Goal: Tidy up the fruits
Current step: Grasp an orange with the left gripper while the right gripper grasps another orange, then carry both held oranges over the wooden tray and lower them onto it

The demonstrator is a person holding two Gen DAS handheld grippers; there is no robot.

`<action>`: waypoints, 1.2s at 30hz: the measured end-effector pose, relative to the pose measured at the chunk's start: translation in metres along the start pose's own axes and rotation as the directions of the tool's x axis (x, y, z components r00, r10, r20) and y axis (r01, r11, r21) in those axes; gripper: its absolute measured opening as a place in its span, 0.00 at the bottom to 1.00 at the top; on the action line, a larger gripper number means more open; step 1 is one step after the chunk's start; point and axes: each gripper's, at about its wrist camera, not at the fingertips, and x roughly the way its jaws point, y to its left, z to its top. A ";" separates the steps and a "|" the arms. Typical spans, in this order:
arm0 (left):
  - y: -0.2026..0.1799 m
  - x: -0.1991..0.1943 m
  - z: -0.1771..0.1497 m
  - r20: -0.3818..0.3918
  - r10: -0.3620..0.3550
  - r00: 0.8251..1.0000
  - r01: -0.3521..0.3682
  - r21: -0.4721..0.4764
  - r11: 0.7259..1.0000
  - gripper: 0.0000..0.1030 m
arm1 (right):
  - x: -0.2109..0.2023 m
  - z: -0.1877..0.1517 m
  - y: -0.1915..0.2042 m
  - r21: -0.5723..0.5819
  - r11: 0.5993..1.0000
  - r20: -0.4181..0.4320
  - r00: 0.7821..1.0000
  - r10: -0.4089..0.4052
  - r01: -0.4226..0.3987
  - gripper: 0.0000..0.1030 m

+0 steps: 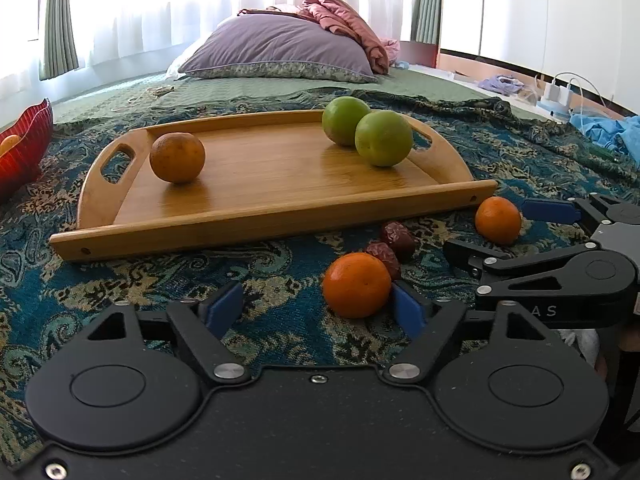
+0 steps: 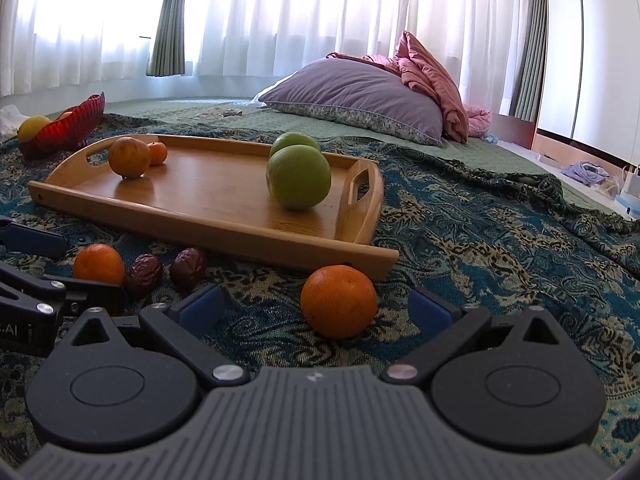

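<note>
A purple pillow and crumpled pink quilt lie on the green bedspread before white curtains, a patterned blue blanket spread nearer.

Black claws, blue pads, silver screws, round hubs

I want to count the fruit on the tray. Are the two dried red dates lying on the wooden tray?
No, the two dates lie on the patterned blanket before the wooden tray.

Orange tangerines, green apples, dk-red dates, tan wood tray, teal/gold paisley blanket, red bowl, purple pillow.
</note>
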 end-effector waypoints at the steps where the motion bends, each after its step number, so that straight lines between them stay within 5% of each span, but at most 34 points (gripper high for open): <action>1: 0.000 0.000 0.000 -0.001 -0.005 1.000 0.005 -0.001 1.000 0.70 | 0.000 0.000 0.000 0.000 1.000 0.000 1.000 0.000 0.000 1.00; 6: -0.002 -0.003 0.000 0.003 -0.024 1.000 0.024 0.008 1.000 0.55 | 0.000 0.000 -0.001 0.006 1.000 0.005 1.000 -0.001 0.001 1.00; 14: -0.006 -0.008 0.002 0.014 -0.058 0.998 0.058 0.013 0.998 0.33 | 0.003 -0.002 -0.002 0.014 1.000 -0.005 1.000 0.002 -0.002 0.84; 28: 0.008 -0.016 0.008 0.051 -0.008 0.999 0.010 -0.040 0.999 0.32 | 0.000 -0.005 -0.004 0.032 0.999 0.009 1.000 -0.019 0.018 0.46; 36: 0.017 -0.021 0.011 0.070 0.024 0.997 -0.021 -0.044 0.999 0.32 | -0.001 0.001 -0.010 0.076 0.997 -0.006 1.000 -0.021 0.021 0.42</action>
